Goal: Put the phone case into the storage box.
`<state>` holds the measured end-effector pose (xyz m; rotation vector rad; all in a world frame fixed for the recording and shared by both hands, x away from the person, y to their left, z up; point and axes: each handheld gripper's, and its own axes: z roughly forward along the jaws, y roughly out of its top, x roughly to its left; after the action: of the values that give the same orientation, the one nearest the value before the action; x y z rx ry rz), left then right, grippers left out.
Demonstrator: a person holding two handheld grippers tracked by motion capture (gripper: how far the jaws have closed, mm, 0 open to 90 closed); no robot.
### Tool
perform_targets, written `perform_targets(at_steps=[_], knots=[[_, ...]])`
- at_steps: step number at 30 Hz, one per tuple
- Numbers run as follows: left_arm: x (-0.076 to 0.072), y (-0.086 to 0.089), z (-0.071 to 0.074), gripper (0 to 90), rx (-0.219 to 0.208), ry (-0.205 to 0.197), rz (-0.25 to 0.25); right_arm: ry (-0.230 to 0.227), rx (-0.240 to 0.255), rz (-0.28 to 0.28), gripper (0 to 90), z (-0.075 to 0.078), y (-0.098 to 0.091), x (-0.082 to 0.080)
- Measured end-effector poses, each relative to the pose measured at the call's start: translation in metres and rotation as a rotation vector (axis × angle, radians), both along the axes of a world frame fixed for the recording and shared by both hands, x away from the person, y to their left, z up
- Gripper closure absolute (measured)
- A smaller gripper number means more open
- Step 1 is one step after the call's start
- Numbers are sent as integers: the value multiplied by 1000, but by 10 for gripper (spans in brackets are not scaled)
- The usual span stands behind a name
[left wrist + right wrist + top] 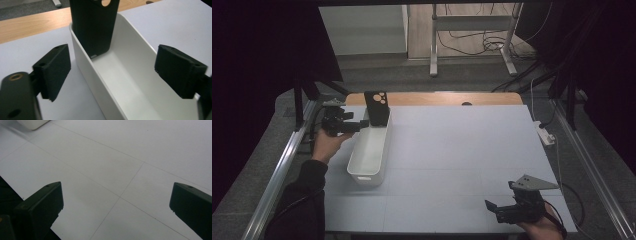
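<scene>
A: Where is the phone case [376,107] right now?

B: It stands upright at the far end of the long white bin [362,172], its lower edge down inside and its back leaning on the bin's end wall. In the high view the camera cut-outs near its top show pale against the black. In the left gripper view the case [93,27] rises out of the bin [130,75] straight ahead.

A: And the left tool?

B: The left tool [362,124] is just beside the bin's far left corner, near the case but clear of it. Its jaws are spread apart and grasp nothing; one pad [53,71] hangs outside the bin's left wall, the other sits over its right side. The hand [328,144] carrying it comes in along the left edge of the surface [462,150].

A: The right tool?

B: The right tool [494,209] rests low at the near right corner of the surface, well apart from the bin. Its jaws are also released and wide, with bare surface [120,170] between them. A corner of the bin [32,123] shows at the top left of the right gripper view.
</scene>
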<state>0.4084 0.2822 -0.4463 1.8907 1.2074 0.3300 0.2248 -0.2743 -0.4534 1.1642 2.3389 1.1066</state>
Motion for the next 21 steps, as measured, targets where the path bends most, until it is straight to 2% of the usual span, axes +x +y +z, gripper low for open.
perform_targets(at_steps=[11, 15, 21], knots=[[-16, -5, 1, 54, -8, -1, -12, -1, 9, -14, 0, 0, -2, 0], [-20, -8, 1, 34, 6, 2, -27, -3, 6, -13, 0, 0, -1, 0], [-30, -12, 5, 12, 0, -20, -45, -2, -1, -6, 0, 0, 0, -1]])
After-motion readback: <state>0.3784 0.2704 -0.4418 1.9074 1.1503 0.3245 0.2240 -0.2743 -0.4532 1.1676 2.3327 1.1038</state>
